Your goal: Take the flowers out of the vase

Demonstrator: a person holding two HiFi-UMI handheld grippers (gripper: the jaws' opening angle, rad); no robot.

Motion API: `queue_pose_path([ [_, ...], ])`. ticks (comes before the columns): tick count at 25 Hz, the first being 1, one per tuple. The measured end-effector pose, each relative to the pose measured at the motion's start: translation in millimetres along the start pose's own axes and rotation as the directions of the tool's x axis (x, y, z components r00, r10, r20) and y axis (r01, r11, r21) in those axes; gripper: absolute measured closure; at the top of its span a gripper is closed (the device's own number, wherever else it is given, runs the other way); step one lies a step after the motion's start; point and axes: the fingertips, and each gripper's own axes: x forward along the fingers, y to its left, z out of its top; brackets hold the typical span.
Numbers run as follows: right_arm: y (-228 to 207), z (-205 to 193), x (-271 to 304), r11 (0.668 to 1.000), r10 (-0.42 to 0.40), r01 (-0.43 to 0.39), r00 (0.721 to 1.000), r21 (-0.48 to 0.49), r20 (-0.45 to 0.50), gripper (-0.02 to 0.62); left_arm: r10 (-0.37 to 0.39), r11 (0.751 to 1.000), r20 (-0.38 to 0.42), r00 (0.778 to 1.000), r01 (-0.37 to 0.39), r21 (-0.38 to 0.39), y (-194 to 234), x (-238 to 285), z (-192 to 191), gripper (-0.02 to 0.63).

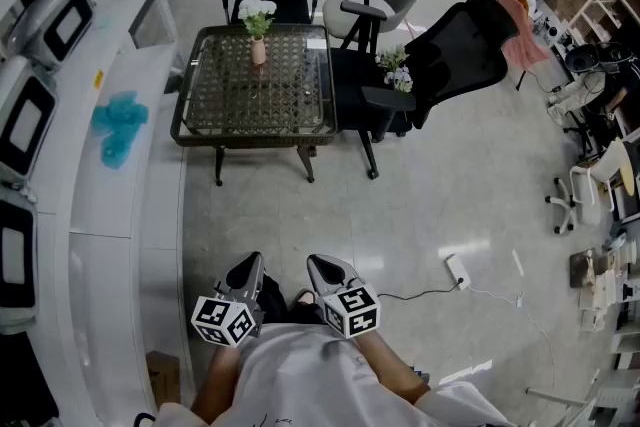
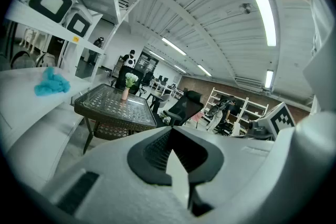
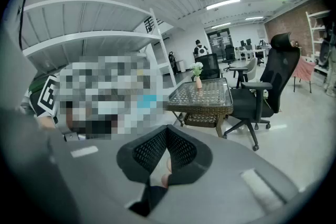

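Left gripper and right gripper closed, empty, parked at the body; task not started.
Head view: both were carried low at the person's front, well apart from the table, probably as a walking posture. The flowers stood upright in the vase near the table's far edge. Left gripper view: the jaws met with nothing between them, and the vase and flowers were distant. Right gripper view: the jaws appeared likewise together, and the aim ran toward the vase, so an approach was judged necessary before any opening.
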Motion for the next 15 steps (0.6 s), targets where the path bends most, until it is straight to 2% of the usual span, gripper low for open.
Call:
queue_pose_path([
  [4, -3.5, 11.6, 27.5, 0.999, 0.001, -0.001, 1.000, -0.036, -0.002, 0.589, -0.033, 0.999, 0.015, 0.999, 0.033, 0.015, 15.8, 21.9, 18.0, 0.609],
  [7, -1.4, 21.4, 39.5, 0.997, -0.001, -0.001, 1.000, -0.079, -0.019, 0.589, -0.039, 0.999, -0.016, 0.999, 0.040, 0.024, 27.6, 31.9, 20.5, 0.609],
  [15, 3.7, 51.5, 83.0, 0.994, 0.006, -0.010, 0.999, -0.108, -0.038, 0.589, -0.047, 0.998, -0.068, 0.997, 0.050, 0.043, 68.8, 53.1, 45.4, 0.609],
])
